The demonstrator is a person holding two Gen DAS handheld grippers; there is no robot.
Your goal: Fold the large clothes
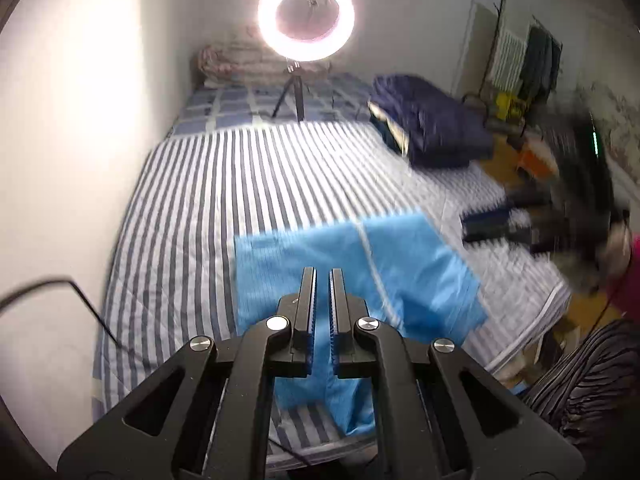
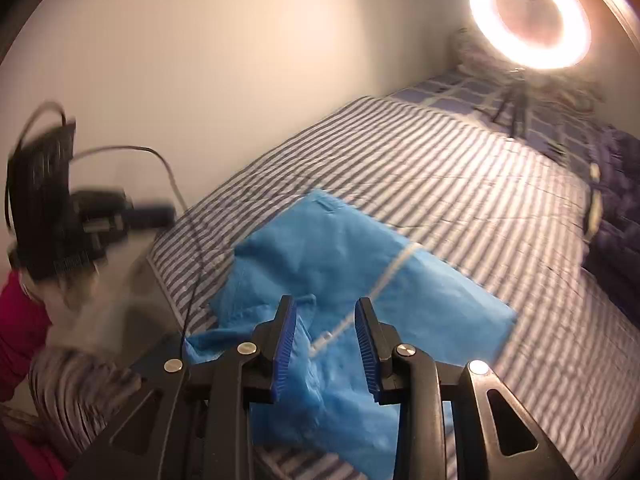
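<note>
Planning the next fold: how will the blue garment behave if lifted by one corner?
The blue garment would probably drape limply: it lies creased and bunched near the bed's edge. It looks thin, so likely light. Its smooth sheen hints it may slide on the striped sheet.

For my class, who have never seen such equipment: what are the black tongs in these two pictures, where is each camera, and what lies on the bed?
A person holds one two-finger gripper in each hand. Each picture comes from a camera on a gripper, looking along its fingers. The left gripper is nearly closed and holds nothing; the right gripper is open and empty. Below them a folded light blue garment lies on a striped bed sheet. Farther back are a dark blue folded garment and a ring light on a tripod.
</note>
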